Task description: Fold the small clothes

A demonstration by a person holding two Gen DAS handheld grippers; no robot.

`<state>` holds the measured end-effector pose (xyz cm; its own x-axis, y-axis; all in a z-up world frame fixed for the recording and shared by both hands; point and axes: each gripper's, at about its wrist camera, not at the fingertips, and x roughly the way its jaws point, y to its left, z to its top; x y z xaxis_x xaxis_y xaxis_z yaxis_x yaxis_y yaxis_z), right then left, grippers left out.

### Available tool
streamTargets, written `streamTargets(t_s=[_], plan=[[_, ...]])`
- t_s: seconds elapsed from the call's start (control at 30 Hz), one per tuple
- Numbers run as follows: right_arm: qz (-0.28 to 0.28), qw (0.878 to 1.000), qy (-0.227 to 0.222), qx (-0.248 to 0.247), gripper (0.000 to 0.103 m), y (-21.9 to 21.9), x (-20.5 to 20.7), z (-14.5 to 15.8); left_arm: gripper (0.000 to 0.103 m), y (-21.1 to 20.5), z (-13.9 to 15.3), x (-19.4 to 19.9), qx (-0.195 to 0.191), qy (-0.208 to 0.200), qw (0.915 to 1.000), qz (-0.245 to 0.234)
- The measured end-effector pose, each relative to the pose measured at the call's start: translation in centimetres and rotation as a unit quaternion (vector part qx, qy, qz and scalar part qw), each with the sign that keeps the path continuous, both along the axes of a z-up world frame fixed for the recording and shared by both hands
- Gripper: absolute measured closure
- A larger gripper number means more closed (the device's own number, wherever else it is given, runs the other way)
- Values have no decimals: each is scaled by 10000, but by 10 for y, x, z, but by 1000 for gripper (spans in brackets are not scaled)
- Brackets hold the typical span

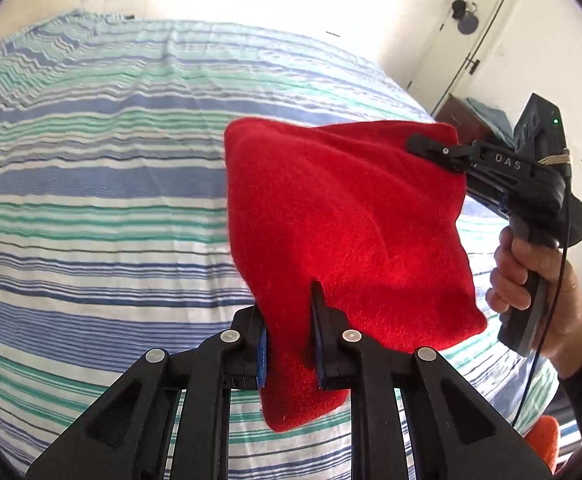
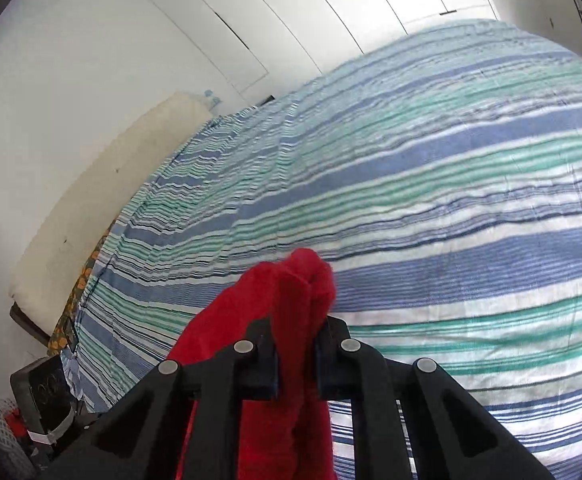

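Observation:
A small red cloth (image 1: 343, 220) hangs in the air above the striped bed (image 1: 91, 184), stretched between both grippers. My left gripper (image 1: 289, 328) is shut on its lower near corner. My right gripper (image 1: 431, 150) shows in the left wrist view, held in a hand, and is shut on the cloth's upper right corner. In the right wrist view, the right gripper (image 2: 296, 350) pinches a bunched fold of the red cloth (image 2: 291, 292), which drapes down to the lower left over the bed (image 2: 451, 184).
The bed cover has blue, green and white stripes and fills both views. A white door (image 1: 467, 40) and a dark bedside unit (image 1: 463, 120) stand beyond the bed. A cream headboard (image 2: 91, 200) and a black device (image 2: 43, 392) sit left of the bed.

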<state>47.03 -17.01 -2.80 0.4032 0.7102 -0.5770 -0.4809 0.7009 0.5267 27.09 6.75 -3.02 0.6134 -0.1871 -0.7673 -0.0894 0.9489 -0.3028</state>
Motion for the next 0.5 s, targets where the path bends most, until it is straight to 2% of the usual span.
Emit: streamTargets(t_s=[0.07, 0.13, 0.17, 0.2, 0.23, 0.27, 0.3, 0.33, 0.37, 0.4, 0.5], plan=[[83, 9999, -34, -57, 91, 10, 0, 4, 83, 0, -7, 6, 2, 72, 9999, 72], [47, 9995, 31, -309, 89, 16, 4, -5, 63, -2, -28, 10, 174, 383, 9990, 161], [-54, 9983, 105, -577, 82, 19, 7, -14, 48, -3, -44, 9, 536, 689, 9957, 299], [-280, 9939, 143, -1056, 61, 21, 9, -24, 47, -2, -50, 10, 787, 889, 9923, 362], [-486, 9889, 125, -1402, 46, 19, 8, -30, 47, -4, -57, 0, 1001, 1033, 9890, 349], [-666, 9840, 60, -1650, 14, 14, 4, -33, 44, -5, -58, -10, 1077, 1033, 9883, 326], [-808, 9799, -55, -1821, 9, 7, -4, -33, 36, -5, -57, -27, 1152, 970, 9880, 335], [-860, 9773, -117, -1934, 9, 1, -14, -32, 30, -8, -53, -44, 1285, 897, 9869, 390], [-835, 9762, -137, -1998, 9, -5, -24, -30, 18, -11, -48, -62, 1460, 776, 9851, 482], [-776, 9749, -167, -2082, 8, -10, -39, -27, 10, -12, -46, -75, 1628, 651, 9827, 596], [-576, 9691, -334, -2375, 5, -23, -91, -22, 7, -24, -35, -121, 2064, 295, 9736, 933]])
